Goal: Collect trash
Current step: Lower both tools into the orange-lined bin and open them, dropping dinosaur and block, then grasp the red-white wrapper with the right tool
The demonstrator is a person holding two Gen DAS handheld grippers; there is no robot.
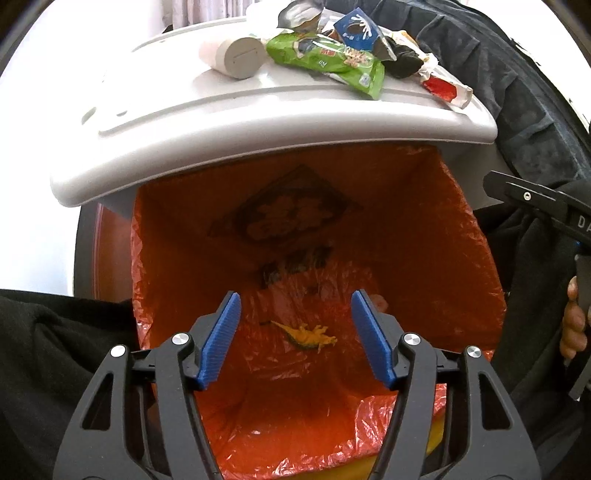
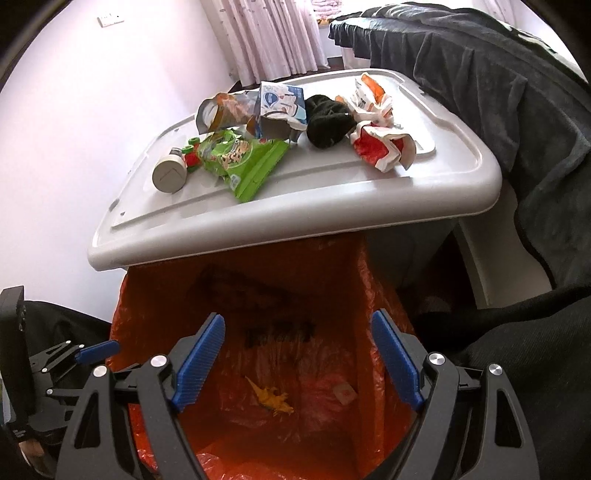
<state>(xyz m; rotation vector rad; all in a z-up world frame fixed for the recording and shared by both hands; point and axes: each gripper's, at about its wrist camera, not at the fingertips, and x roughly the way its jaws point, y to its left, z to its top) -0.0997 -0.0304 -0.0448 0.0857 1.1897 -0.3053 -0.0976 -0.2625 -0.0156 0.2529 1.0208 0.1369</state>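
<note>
A bin lined with an orange bag (image 1: 424, 236) (image 2: 343, 295) stands below a white lid-like surface (image 1: 258, 125) (image 2: 332, 195). A yellow toy dinosaur (image 1: 306, 334) (image 2: 271, 398) lies at the bag's bottom. On the white surface lie a green wrapper (image 1: 332, 61) (image 2: 243, 158), a white bottle (image 1: 236, 55) (image 2: 170, 171), a blue carton (image 1: 356, 29) (image 2: 280, 107), a black lump (image 1: 404, 61) (image 2: 328, 120) and red-white wrappers (image 1: 445, 88) (image 2: 380, 147). My left gripper (image 1: 295, 306) and right gripper (image 2: 297, 328) hang open and empty over the bag.
A dark blanket (image 1: 517, 85) (image 2: 498, 85) covers furniture to the right. Curtains (image 2: 273, 37) and a wall are behind. A small white scrap (image 2: 345, 393) lies in the bag. The left gripper also shows at the right wrist view's left edge (image 2: 85, 352).
</note>
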